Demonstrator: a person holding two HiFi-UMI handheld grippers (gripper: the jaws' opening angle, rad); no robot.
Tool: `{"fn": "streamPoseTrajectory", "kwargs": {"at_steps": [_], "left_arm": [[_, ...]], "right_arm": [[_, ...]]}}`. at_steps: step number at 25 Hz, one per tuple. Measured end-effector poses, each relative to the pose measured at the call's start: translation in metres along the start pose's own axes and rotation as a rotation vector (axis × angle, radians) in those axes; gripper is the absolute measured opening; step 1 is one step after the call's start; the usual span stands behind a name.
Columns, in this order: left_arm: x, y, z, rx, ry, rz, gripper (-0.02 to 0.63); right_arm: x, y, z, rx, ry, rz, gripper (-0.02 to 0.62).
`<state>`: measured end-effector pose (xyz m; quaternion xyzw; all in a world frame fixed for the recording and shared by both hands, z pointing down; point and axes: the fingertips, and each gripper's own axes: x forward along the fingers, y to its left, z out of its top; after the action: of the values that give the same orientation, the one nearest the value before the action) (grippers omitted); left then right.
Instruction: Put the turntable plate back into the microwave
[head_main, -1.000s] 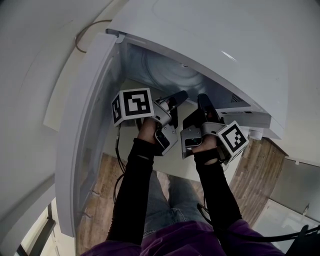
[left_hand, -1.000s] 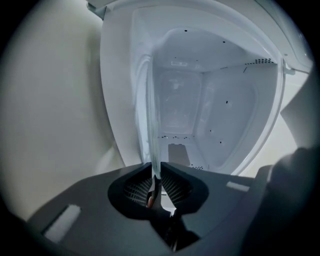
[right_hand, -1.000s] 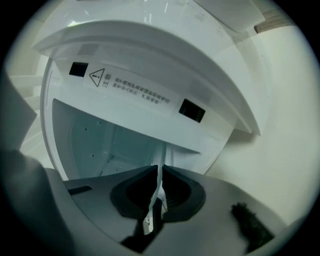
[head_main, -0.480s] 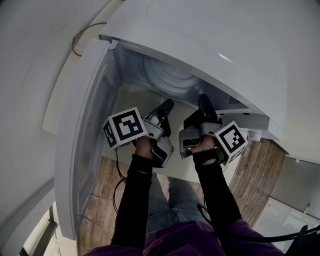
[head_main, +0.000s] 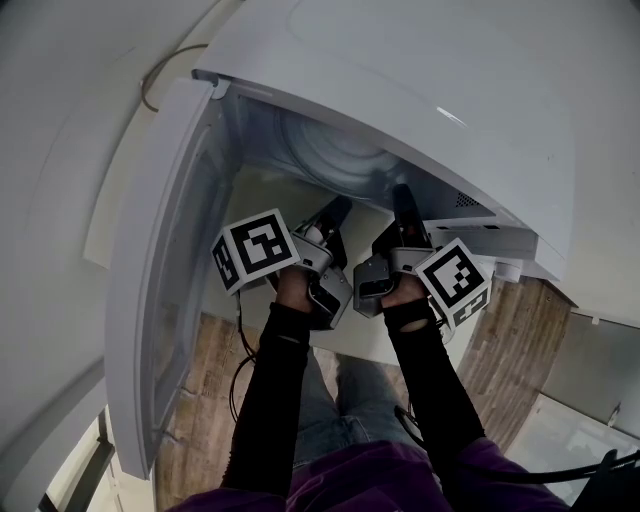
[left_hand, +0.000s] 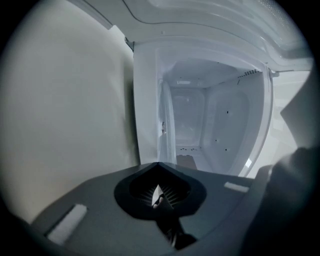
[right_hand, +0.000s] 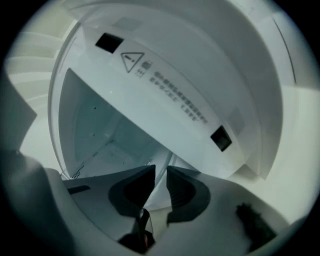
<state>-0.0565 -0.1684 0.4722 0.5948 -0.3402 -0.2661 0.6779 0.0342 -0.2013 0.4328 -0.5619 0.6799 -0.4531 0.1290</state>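
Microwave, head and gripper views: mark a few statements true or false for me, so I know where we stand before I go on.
1. The microwave door stands open. True.
2. The left gripper has its jaws spread wide. False: they are closed together, with nothing between them.
3. The right gripper is shut tight. False: its jaws stand apart and have just been opening. A thin pale edge shows in the gap, and I cannot tell what it is.
4. Both grippers point into the microwave cavity. True.
5. The turntable plate lies on top of the microwave. False: what looks like the turntable plate, a ringed round shape, shows inside the cavity.
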Motion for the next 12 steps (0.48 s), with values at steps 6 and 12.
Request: {"fn": "streamPoseTrajectory", "kwargs": {"at_steps": [6, 12], "left_arm": [[0.0057, 0.0004, 0.0022, -0.006, 0.017, 0.018, 0.003], [-0.0019, 0.0016, -0.004, 0.006, 0.067, 0.06, 0.003]], "right_arm": [[-0.0025, 0.0046, -0.0042, -0.058, 0.031, -0.002, 0.074], [-0.0071, 0.0012, -0.0033, -0.1, 0.029, -0.013, 0.074]]}}
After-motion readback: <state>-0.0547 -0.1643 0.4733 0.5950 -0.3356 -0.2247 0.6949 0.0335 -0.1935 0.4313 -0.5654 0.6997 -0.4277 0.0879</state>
